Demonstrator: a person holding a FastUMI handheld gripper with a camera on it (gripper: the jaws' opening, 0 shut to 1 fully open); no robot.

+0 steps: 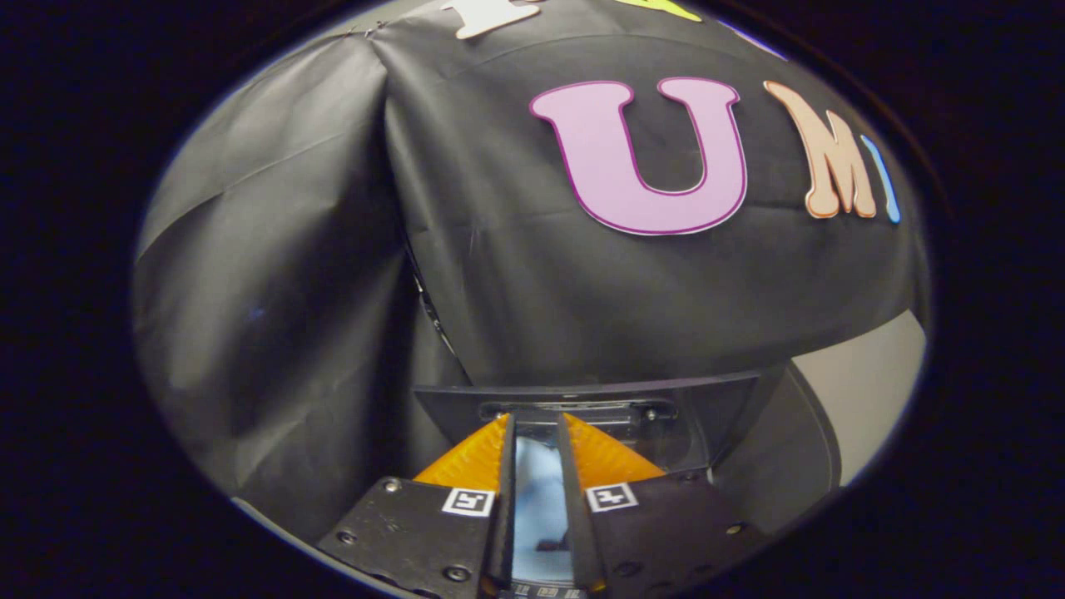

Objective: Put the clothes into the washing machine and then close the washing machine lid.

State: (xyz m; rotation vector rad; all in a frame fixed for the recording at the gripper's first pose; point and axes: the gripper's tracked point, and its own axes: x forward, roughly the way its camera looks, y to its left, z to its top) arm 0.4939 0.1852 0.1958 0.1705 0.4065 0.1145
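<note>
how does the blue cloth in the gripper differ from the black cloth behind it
The blue cloth is pale and sits pinched between the gripper fingers; the black cloth is dark and hangs beyond them as the booth's wall. The blue cloth shows as a narrow strip; the black cloth spreads wide, with long creases. Both are soft fabric.

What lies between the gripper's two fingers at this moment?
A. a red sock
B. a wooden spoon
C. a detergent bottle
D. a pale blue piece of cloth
D: pale blue cloth fills the narrow gap between the fingers of the gripper, which sit close together just in front of the dark raised lid.
</note>
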